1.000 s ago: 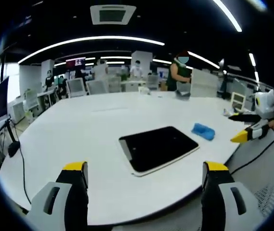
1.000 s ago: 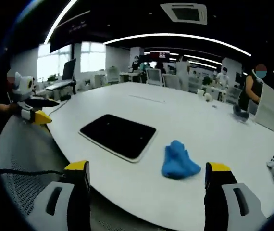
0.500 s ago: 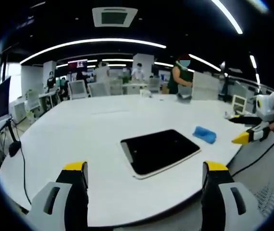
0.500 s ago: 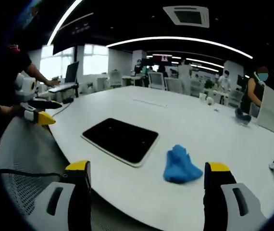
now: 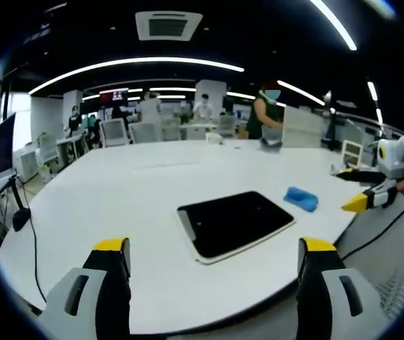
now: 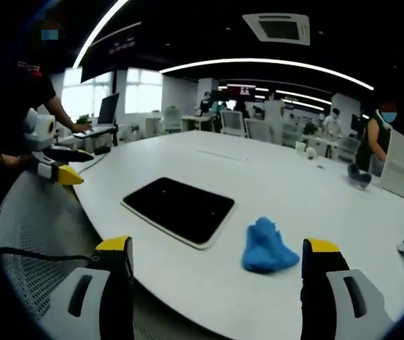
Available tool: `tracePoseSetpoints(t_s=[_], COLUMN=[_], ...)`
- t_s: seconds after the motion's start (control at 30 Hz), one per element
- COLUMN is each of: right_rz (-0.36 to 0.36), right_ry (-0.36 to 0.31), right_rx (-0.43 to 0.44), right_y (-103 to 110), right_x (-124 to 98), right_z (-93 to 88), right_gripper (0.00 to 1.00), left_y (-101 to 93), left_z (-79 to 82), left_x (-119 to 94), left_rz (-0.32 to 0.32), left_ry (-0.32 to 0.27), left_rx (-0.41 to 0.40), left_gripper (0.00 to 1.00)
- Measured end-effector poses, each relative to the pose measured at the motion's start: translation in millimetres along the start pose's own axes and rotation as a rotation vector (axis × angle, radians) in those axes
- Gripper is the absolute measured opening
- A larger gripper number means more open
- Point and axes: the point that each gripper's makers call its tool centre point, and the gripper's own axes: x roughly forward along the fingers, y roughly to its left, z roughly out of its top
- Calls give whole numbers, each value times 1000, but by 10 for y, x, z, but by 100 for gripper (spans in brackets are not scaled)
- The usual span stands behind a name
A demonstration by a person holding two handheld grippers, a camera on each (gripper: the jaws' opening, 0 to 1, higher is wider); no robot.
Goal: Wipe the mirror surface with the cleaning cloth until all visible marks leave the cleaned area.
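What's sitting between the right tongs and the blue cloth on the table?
Nothing: in the right gripper view, only bare white table lies between the open right tongs and the blue cloth.

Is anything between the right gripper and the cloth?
Nothing visible. The cloth lies on bare table ahead of the open right gripper, beside the mirror.

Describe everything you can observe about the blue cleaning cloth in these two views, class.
The blue cleaning cloth is a soft, crumpled heap of fabric, bunched up rather than spread flat. It lies on the white table, just beside the dark mirror with a small gap between them. In the left gripper view it appears as a small blue lump past the mirror's far corner. Nothing grips or touches it; both sets of jaws stand open, short of the table.
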Motion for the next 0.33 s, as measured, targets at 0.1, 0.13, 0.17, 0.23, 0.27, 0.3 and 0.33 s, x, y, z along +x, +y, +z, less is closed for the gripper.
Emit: tracePoseSetpoints(t_s=[0.1, 0.13, 0.17, 0.23, 0.27, 0.3, 0.33], right_rz=[1, 2, 2, -1, -1, -1, -1], right_ry=[1, -1, -5, -4, -5, -7, -7], right_rx=[1, 1, 1, 1, 2, 2, 2], right_y=[10, 13, 15, 13, 15, 15, 14], right_x=[-4, -5, -5, -7, -9, -9, -11], right_z=[3, 7, 13, 14, 18, 21, 20], right_gripper=[99, 99, 99, 99, 99, 99, 99], left_y=[20, 19, 20, 21, 20, 19, 18], left_z=[6, 8, 6, 6, 6, 6, 7], left_x=[-6, -7, -8, -8, -8, -9, -10], left_rz=[12, 11, 11, 11, 11, 11, 11], left_ry=[-5, -6, -5, -5, -5, -4, -5], left_rx=[-7, -6, -6, -7, -7, -7, -6], left_gripper=[97, 98, 98, 98, 98, 98, 98])
